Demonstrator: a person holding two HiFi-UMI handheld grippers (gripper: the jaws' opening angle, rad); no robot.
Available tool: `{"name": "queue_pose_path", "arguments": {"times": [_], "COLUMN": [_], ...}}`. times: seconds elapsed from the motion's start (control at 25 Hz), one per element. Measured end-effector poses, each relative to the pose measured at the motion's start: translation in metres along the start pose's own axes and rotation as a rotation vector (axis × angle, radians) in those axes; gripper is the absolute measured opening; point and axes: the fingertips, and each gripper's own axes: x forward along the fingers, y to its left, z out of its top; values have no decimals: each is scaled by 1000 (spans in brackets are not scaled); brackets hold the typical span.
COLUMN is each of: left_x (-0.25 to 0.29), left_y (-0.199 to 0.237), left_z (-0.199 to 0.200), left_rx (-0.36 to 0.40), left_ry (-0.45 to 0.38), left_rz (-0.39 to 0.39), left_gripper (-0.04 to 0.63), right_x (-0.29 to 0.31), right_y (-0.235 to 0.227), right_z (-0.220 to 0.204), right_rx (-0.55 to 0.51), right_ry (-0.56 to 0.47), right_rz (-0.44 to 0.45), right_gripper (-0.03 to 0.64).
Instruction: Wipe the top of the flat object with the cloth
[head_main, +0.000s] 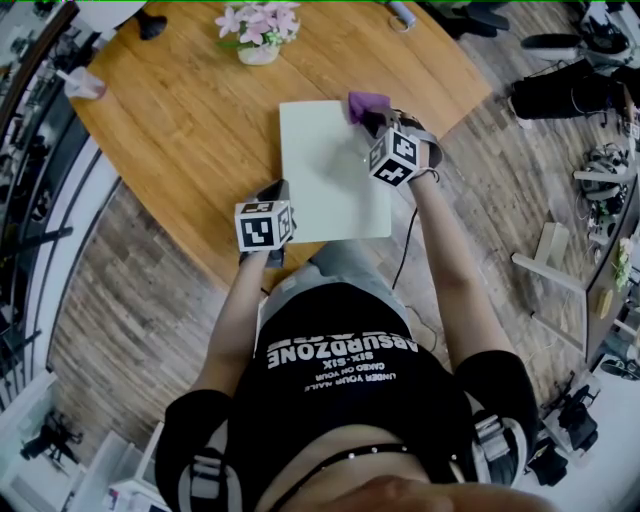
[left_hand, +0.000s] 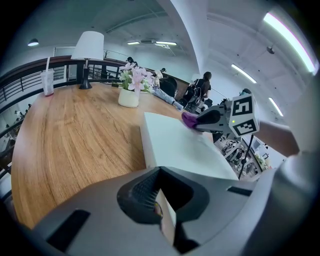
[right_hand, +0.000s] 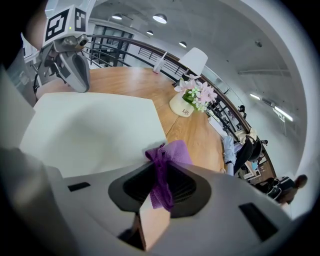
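A flat white board (head_main: 330, 170) lies on the round wooden table (head_main: 190, 120). My right gripper (head_main: 372, 118) is shut on a purple cloth (head_main: 367, 102) and holds it on the board's far right corner. In the right gripper view the cloth (right_hand: 172, 152) is pinched between the jaws of that gripper (right_hand: 162, 167), with its free end on the board (right_hand: 95, 130). My left gripper (head_main: 277, 190) sits at the board's near left edge. Its jaws look closed in the left gripper view (left_hand: 161, 172), with nothing seen between them. The board (left_hand: 175, 142) runs ahead to the cloth (left_hand: 189, 119).
A white pot of pink flowers (head_main: 259, 30) stands behind the board at the table's far side. A lamp (left_hand: 87, 50) and a cup with a straw (left_hand: 48, 82) stand at the far left by the railing. The table edge curves close to the person's body.
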Motion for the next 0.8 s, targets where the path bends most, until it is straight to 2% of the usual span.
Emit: {"name": "queue_pose_path", "arguments": {"times": [0.8], "left_x": [2], "left_y": [0], "left_z": [-1], "left_rx": [4], "left_ry": [-1], "left_rz": [2], "left_gripper": [6], "right_x": [-8], "right_y": [16], "right_z": [-7], "right_rx": [2], "right_ry": [-10], "right_rz": [-8], "right_gripper": [91]}}
